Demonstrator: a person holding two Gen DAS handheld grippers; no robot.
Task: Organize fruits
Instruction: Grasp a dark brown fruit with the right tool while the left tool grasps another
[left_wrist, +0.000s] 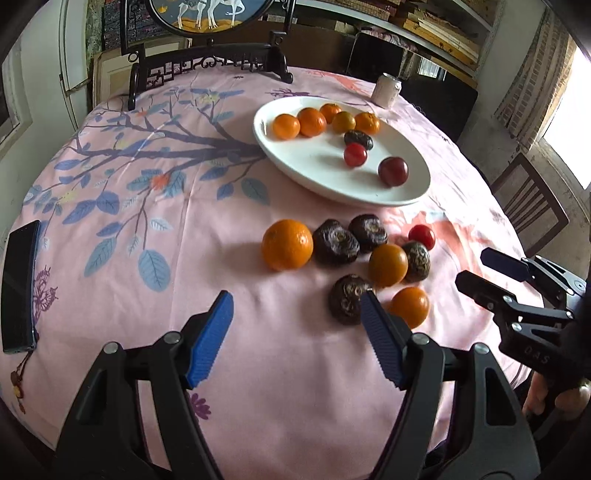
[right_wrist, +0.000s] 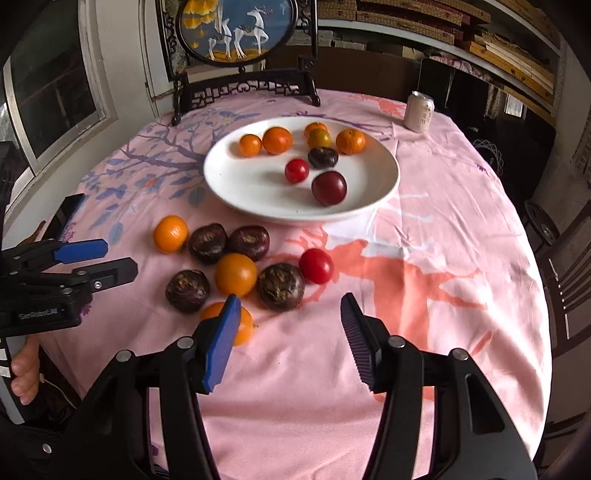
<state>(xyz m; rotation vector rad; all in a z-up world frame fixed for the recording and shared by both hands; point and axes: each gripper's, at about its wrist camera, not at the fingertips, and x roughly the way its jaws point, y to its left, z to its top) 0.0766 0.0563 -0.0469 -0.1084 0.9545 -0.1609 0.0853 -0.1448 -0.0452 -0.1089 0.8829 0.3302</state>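
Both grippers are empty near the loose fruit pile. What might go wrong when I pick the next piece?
1. The loose fruit lies tightly clustered on the tablecloth; the open right gripper or left gripper may nudge round neighbours, which could roll.
2. The white plate already holds round fruit; another dropped in may knock them about.
3. Both grippers work close together and might collide.

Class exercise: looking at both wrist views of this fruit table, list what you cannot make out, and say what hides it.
- Nearest orange: right wrist view, partly behind the right hand-held gripper's blue pad.
- Dark fruit: left wrist view, edge covered by the left hand-held gripper's pad.
- Can: print too small to read.
- Phone: cut off by the fisheye edge.
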